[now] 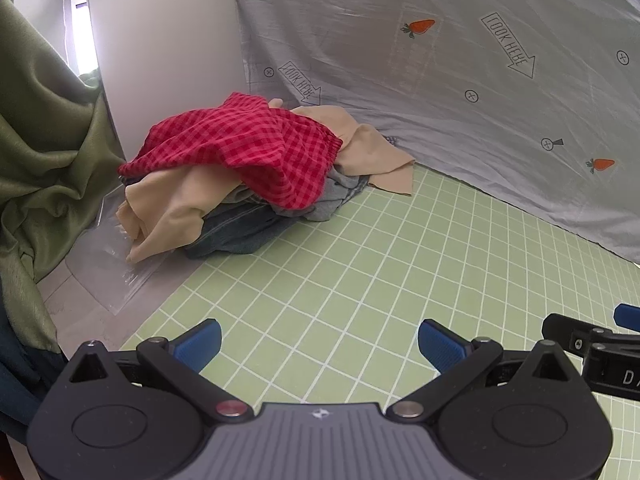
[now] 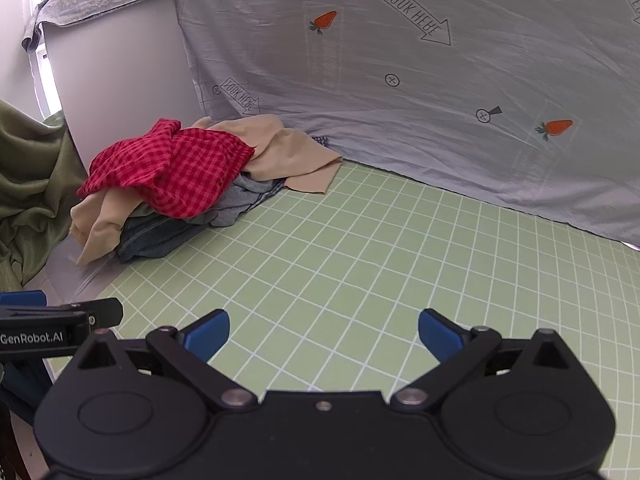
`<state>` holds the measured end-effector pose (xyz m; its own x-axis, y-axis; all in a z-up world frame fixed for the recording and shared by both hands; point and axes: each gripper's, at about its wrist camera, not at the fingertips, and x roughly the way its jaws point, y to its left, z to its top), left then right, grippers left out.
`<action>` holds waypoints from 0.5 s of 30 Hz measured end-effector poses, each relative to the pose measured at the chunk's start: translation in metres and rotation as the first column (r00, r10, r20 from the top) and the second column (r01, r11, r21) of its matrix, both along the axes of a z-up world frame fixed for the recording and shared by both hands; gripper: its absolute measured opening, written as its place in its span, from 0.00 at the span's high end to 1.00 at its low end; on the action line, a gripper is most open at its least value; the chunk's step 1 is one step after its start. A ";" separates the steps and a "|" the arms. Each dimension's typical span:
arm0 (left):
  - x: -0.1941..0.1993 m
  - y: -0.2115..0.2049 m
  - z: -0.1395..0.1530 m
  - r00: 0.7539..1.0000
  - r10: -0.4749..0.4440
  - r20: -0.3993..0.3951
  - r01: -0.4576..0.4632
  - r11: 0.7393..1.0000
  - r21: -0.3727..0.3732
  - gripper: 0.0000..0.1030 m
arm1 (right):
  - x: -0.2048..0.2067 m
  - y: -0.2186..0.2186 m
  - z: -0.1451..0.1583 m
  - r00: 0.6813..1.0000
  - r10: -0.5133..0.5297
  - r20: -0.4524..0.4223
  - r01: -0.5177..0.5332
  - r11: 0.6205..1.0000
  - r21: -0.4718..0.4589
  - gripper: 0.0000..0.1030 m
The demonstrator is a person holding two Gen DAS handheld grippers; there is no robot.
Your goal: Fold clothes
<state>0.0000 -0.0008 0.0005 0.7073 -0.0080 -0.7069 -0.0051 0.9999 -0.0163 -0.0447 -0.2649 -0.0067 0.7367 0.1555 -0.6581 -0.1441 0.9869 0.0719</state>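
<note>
Clothes pile (image 1: pixel 240 176): far left corner of mat (image 1: pixel 360 280), red check piece (image 1: pixel 248 148) on top. L gripper (image 1: pixel 319 344) & R gripper (image 2: pixel 324 336): both spread wide, empty. Tip: pinch top piece only, at waistband, lift clear.

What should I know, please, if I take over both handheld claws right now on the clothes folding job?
Left claw: open, holding nothing, over the green grid mat.
Right claw: open, holding nothing, beside the left one over the same mat.
Clothes: all in one loose pile at the mat's far left corner, against the grey sheet. Red checked garment on top, beige garment spilling out on both sides, grey and denim pieces underneath.
Done: nothing folded is visible.
Left: pull one piece, probably the red one, onto the open mat, fold, repeat.
</note>
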 end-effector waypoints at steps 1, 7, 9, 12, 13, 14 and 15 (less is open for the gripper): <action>0.000 -0.001 0.000 1.000 0.001 -0.001 -0.001 1.000 0.000 0.00 | 0.000 0.001 0.000 1.000 0.000 -0.001 0.000 1.000 0.001 0.01; 0.000 -0.004 0.003 1.000 0.006 -0.006 -0.006 1.000 0.002 0.00 | -0.001 -0.001 0.003 1.000 0.004 -0.004 -0.004 1.000 0.004 0.01; 0.000 -0.005 0.003 1.000 0.008 -0.008 -0.008 1.000 0.002 0.00 | 0.000 -0.004 0.005 1.000 0.009 -0.009 -0.009 1.000 0.004 0.01; 0.001 -0.002 0.002 1.000 0.003 -0.009 -0.003 1.000 0.003 0.00 | -0.001 -0.004 0.005 1.000 0.006 -0.011 -0.006 1.000 0.005 0.01; 0.001 -0.002 0.001 1.000 0.003 -0.010 -0.003 1.000 0.004 0.00 | -0.001 -0.003 0.004 1.000 0.003 -0.011 -0.003 1.000 0.006 0.01; 0.001 -0.002 0.002 1.000 0.004 -0.010 -0.004 1.000 0.004 0.00 | -0.002 -0.002 0.004 1.000 0.000 -0.011 0.000 1.000 0.006 0.01; 0.001 -0.002 0.002 1.000 0.005 -0.011 -0.005 1.000 0.004 0.00 | -0.002 -0.002 0.004 1.000 0.001 -0.012 -0.001 1.000 0.007 0.01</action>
